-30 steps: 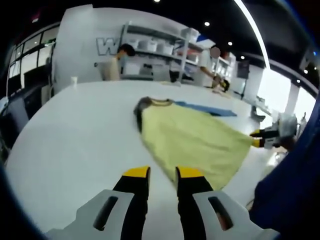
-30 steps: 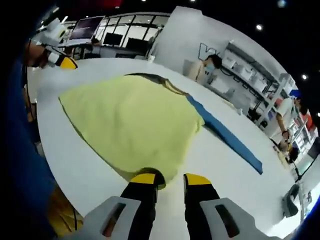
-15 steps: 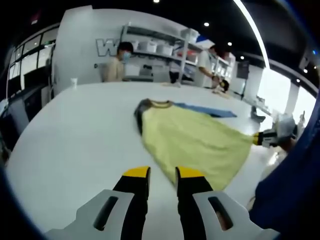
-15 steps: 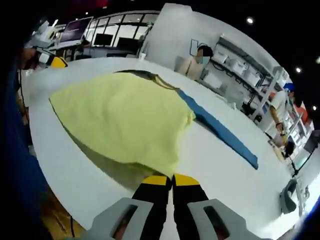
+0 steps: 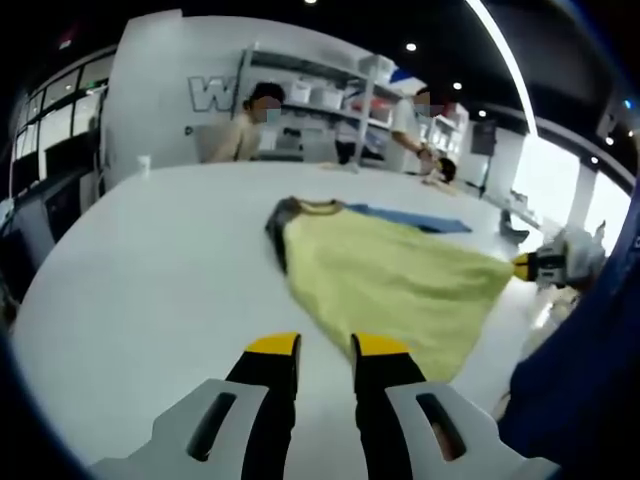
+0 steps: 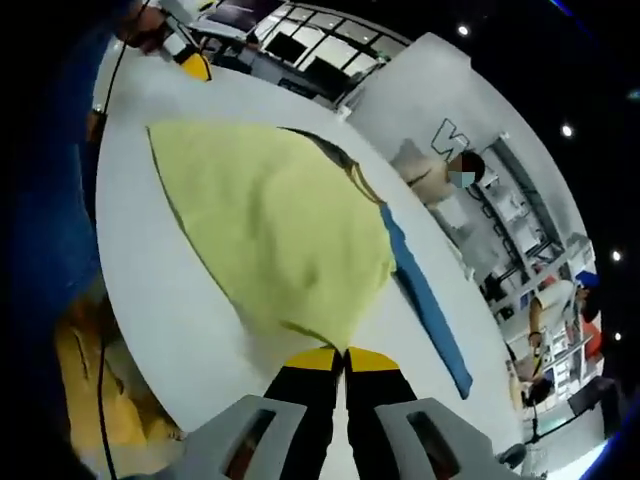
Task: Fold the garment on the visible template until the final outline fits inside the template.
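The left gripper [image 5: 326, 345] points forward, low over the table. Its two yellow-tipped jaws stand a little apart, with nothing between them. The grey parts behind the jaws spread out to both sides.

The right gripper [image 6: 343, 357] has its jaws pressed together. Their yellow tips pinch the near edge of the shirt [image 6: 285, 225], and that edge is lifted a bit off the table.

In the left gripper view, the right gripper sits far off to the right, at the shirt's edge. In the right gripper view, the left gripper sits at the top left, and a hand [image 6: 150, 22] holds it. A blue sleeve [image 5: 585, 370] fills one side of each view.
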Motion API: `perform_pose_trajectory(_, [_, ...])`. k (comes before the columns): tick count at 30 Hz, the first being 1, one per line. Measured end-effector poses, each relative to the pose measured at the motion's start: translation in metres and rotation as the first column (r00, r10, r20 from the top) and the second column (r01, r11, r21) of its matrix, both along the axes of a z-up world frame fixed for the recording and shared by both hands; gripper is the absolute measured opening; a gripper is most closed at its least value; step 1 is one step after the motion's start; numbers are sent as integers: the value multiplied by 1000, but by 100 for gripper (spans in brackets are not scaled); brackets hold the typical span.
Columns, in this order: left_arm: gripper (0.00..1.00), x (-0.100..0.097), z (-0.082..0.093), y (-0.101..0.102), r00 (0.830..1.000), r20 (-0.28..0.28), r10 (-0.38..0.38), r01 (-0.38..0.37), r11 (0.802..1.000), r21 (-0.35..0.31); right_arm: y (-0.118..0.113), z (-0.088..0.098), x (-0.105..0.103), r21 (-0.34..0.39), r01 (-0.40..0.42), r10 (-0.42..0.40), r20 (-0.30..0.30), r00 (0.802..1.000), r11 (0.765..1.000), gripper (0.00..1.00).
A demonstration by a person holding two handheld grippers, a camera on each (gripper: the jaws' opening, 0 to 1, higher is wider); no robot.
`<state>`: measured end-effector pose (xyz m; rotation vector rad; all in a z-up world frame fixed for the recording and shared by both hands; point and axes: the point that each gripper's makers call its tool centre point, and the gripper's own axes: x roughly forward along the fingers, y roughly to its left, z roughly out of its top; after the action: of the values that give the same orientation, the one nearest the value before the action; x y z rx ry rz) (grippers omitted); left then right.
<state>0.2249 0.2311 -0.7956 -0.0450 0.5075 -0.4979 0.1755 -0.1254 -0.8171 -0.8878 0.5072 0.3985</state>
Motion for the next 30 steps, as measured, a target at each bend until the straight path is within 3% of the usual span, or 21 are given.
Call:
perform_pose_trajectory(8, [18,3,-1,0,1000,0,-14,14,1000,3,-8,-20,-13,52,68,-64,-71,995,996,0])
perform_pose_trajectory(18, [18,4,-2,2,1000,6,-7,7,1000,-2,-36,-13,-34,136,223,-214,-80,974,965,0])
perform_pose_trajectory(20, [18,5,-2,3,1000,8,-10,10,1000,-2,-30,-5,-34,201,256,-246,-73,966,946,0])
perform_pose_trajectory(25, [18,13,1,4,1000,18,-11,11,1000,-8,-14,4,-28,278,279,-271,-70,960,919,0])
perform_pose_trajectory(30, [20,30,-1,3,1000,12,-22,22,999,-25,18,6,-22,289,221,-208,-75,975,931,0])
